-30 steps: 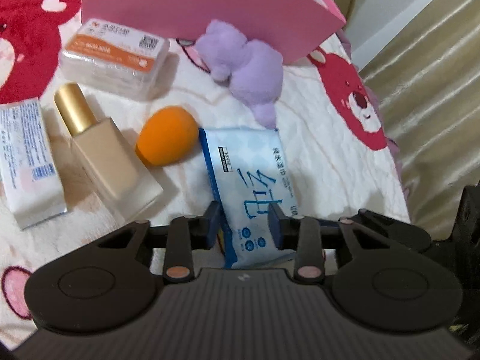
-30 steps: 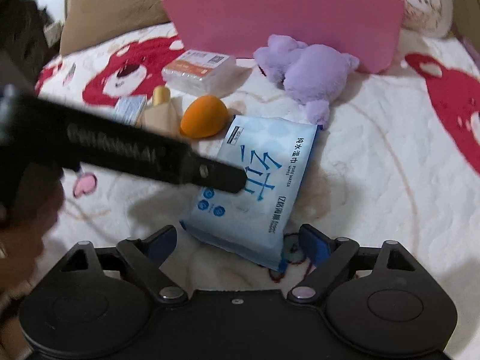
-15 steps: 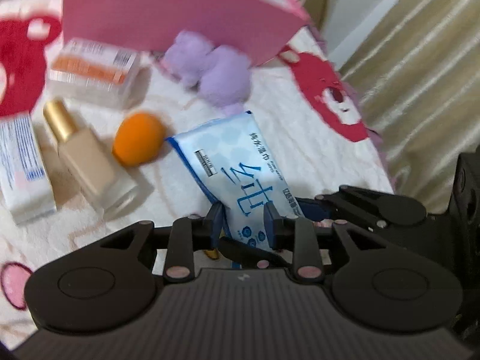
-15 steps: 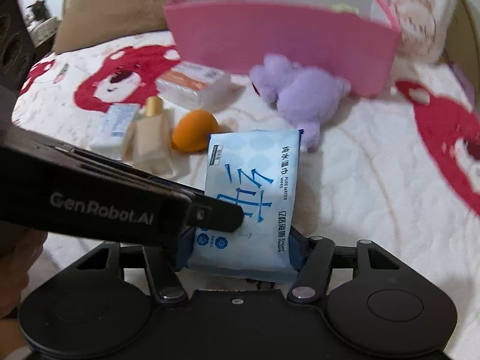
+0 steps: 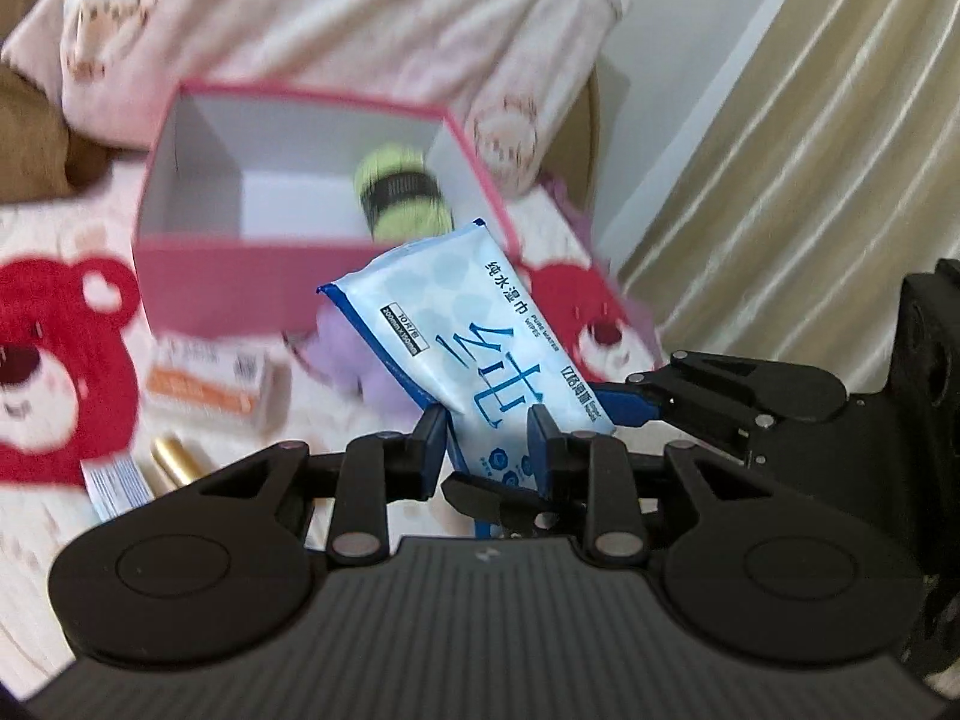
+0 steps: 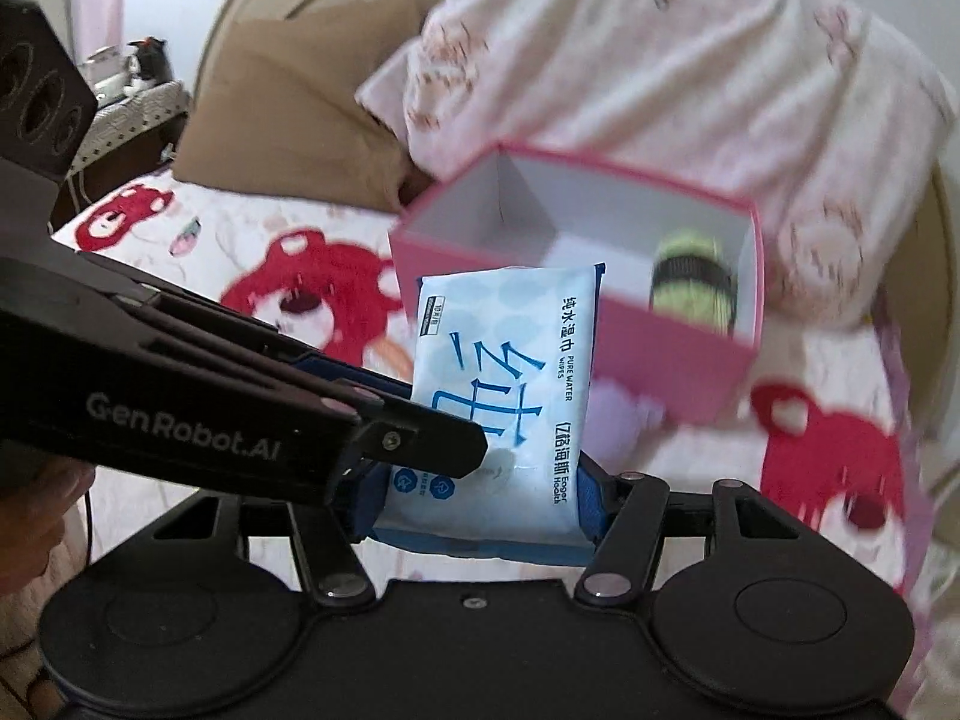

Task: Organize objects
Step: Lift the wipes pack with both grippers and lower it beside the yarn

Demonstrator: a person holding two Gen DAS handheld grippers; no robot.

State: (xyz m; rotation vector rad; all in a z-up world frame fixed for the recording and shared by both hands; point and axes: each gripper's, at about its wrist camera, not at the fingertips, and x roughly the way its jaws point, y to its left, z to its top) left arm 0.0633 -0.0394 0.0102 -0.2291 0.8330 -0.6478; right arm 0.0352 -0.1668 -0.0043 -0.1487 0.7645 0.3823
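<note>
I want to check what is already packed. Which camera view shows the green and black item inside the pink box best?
The left wrist view: it looks down into the pink box, so the green and black item shows almost whole, though blurred. In the right wrist view the item is partly cut by the box's front wall and equally blurred.

1. Wipes pack (image 5: 474, 354) sits at frame centre, before the box (image 5: 252, 273).
2. A bottle (image 5: 402, 198) lies in the box's right part.
3. A plush (image 5: 360, 360) lies behind the pack.
4. A carton (image 5: 204, 387) lies lower left, below the box.
5. Pillows (image 6: 660, 60) fill the top, behind the box.
</note>
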